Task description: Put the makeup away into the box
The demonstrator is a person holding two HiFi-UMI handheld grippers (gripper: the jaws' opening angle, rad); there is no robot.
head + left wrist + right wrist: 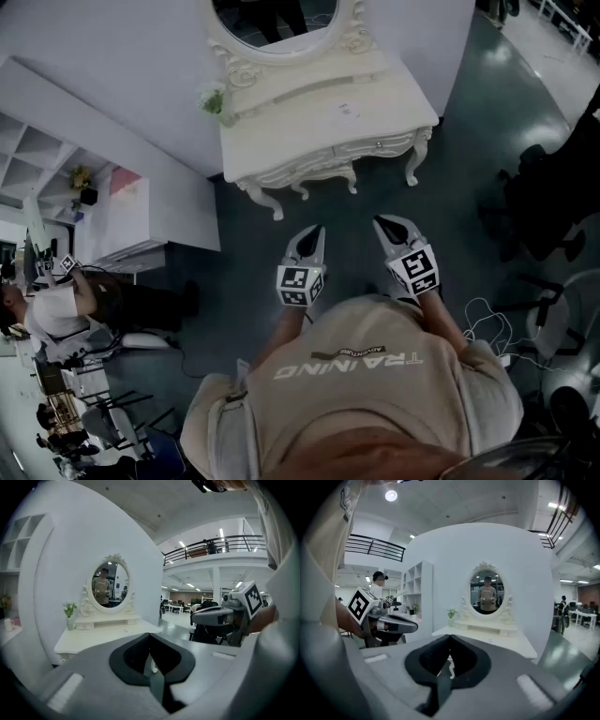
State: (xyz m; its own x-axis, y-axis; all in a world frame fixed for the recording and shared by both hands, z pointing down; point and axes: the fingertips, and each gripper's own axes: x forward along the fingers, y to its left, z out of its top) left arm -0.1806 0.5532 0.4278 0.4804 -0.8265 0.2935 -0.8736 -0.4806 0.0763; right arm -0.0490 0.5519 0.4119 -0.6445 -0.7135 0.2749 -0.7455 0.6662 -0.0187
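Note:
I stand a few steps back from a white dressing table (309, 122) with an oval mirror (274, 21). No makeup and no box can be made out; only a small flat item (349, 110) lies on the tabletop. My left gripper (314, 231) and right gripper (382, 222) are held side by side at chest height, pointing at the table and well short of it. Both are shut with nothing between the jaws. In the left gripper view the jaws (149, 638) meet at the tip, as do those in the right gripper view (449, 638).
A small vase of flowers (214, 100) stands at the table's left end. White shelving (37, 159) lines the wall at the left, where a person (56, 309) sits at a desk. Dark chairs (553, 197) and cables (487, 319) are on the floor at the right.

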